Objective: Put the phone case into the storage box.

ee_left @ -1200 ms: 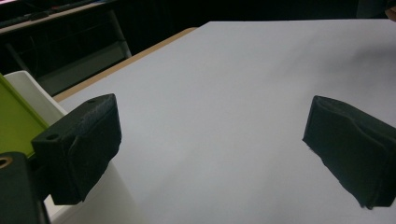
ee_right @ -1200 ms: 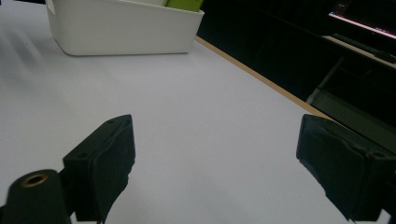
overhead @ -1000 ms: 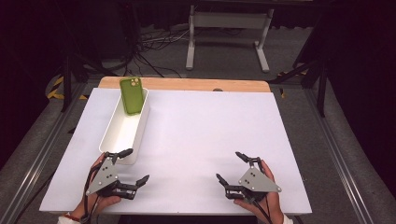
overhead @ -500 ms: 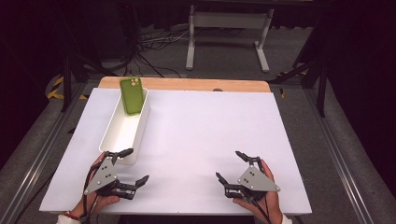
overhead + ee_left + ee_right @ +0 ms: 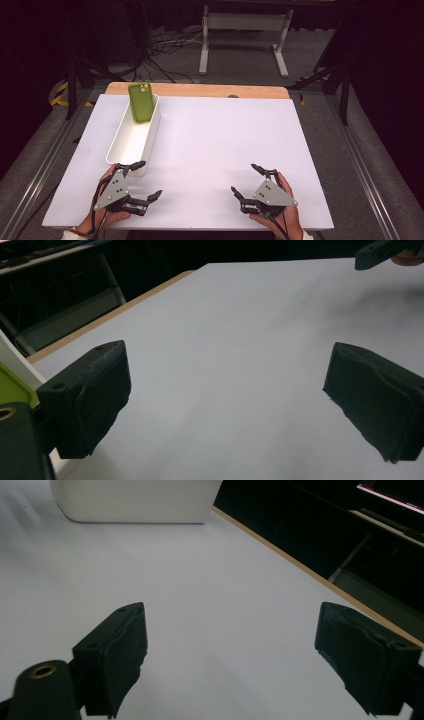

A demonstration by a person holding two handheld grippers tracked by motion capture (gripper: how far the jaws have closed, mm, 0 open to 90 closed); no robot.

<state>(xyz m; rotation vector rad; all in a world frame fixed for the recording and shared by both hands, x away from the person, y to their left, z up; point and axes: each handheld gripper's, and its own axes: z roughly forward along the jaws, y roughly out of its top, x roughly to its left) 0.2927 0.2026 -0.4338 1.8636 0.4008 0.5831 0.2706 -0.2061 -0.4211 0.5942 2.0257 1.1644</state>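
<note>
nothing moved; both claws (image 5: pixel 142 179) (image 5: pixel 253 179) open beside white bin (image 5: pixel 131 141), green phone (image 5: pixel 141 102) upright

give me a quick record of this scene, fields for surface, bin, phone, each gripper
surface: white table top, wooden strip along the far edge
bin: long white bin on the left side, near the left gripper
phone: green phone leaning at the bin's far end
left gripper: open, holding nothing, beside the bin's near end
right gripper: open, holding nothing, over bare table
</note>
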